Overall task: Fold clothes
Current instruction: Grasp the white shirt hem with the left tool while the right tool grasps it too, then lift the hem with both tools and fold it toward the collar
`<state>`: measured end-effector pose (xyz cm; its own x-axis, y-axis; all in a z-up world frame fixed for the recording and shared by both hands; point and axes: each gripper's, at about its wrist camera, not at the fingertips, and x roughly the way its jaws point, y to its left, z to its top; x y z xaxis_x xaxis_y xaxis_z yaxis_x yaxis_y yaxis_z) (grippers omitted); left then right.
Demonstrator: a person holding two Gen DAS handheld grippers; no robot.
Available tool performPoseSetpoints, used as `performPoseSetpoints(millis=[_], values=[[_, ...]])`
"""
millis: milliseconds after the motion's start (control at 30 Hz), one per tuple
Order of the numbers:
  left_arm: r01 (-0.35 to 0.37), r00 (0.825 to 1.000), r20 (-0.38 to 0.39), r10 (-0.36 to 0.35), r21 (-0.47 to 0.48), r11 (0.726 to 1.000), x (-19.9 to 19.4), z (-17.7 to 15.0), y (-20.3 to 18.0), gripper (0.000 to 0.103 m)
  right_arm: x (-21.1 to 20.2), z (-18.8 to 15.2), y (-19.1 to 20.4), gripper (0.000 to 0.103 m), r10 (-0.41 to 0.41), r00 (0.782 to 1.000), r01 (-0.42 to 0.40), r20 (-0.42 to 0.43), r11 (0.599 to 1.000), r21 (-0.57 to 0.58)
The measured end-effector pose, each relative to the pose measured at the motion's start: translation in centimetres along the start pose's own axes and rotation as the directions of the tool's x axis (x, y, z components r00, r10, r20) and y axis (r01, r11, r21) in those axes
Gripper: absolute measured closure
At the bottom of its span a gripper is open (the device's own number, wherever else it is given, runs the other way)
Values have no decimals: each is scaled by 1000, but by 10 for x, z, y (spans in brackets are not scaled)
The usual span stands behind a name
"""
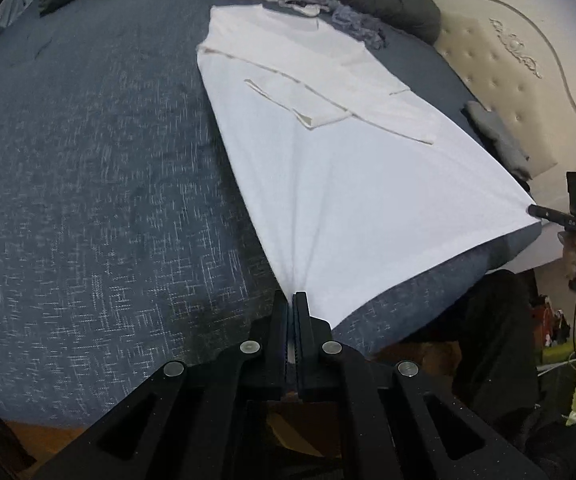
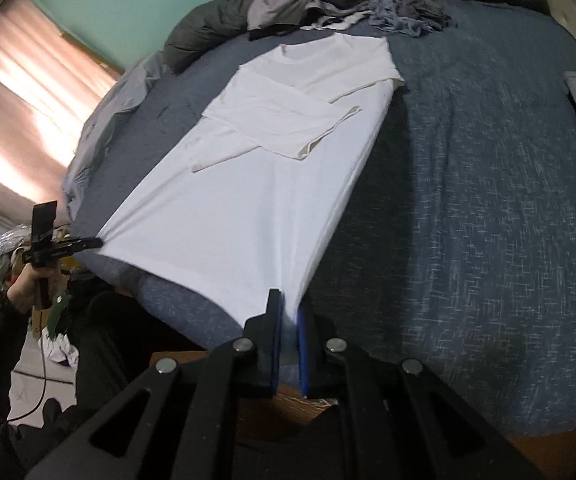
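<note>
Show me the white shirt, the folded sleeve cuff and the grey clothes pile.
white shirt (image 1: 348, 200), left wrist view, lower body panel.
sleeve cuff (image 2: 308, 152), right wrist view, cuff edge.
grey clothes pile (image 2: 408, 12), right wrist view, crumpled middle.

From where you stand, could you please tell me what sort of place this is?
Most likely a bedroom: a wide bed with a dark blue flecked cover, a cream tufted padded headboard, and pinkish curtains against a teal wall.

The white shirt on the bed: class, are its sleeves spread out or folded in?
Folded in. Both sleeves of the white shirt lie crossed over its body, cuffs on top of the cloth, while the left gripper and right gripper pinch its bottom corners.
</note>
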<state>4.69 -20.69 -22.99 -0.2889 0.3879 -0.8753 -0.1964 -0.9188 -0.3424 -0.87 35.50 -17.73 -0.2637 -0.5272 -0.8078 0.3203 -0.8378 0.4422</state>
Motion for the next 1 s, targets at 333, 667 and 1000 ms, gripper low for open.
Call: performPoseSetpoints(millis=[333,667,1000], values=[[2,1000,13,-2,17,1000,-21,-14,-6,101,-30,-28,12,97,62,998,-61,19,998,-31],[17,999,40,-20,55,998,-45,-31,-32,101,-58,-51,35,97,89,996,-87,22,993,-80],[36,999,24,-38,55,998,-39,-18,-33,101,-49,-37,27,97,83,996,-82,19,995,-59]])
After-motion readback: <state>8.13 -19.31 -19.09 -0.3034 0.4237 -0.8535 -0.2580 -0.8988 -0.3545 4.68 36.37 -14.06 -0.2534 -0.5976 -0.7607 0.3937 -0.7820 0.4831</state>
